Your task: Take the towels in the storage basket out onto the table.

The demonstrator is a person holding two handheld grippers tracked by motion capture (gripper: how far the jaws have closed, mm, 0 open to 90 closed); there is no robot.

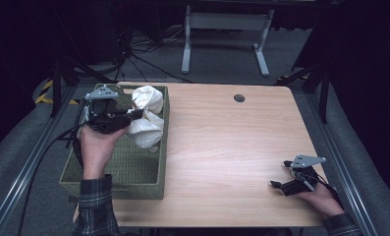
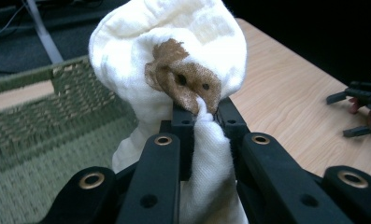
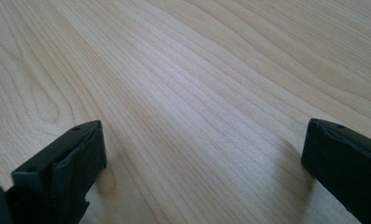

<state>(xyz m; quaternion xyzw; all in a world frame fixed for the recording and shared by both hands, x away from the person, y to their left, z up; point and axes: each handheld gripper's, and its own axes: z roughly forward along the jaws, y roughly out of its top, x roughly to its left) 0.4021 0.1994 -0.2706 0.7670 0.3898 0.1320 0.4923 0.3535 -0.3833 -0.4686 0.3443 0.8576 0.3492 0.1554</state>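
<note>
1. I see a dark room with a grey floor, and a light wooden table [image 1: 222, 137] stands in it.
2. A green woven basket [image 1: 133, 172] sits on the table's left side.
3. My left gripper [image 2: 203, 116] pinches a white cloth [image 2: 174, 56] with a brown stain, lifted over the basket.
4. My right gripper [image 3: 202, 154] rests on the bare table, its jaws wide apart, holding nothing.
5. I can read no writing or labels.

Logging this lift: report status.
Left gripper clamped on white brown-patched cloth, above green woven basket. Right gripper open, on wooden table. Nothing obstructing.
</note>
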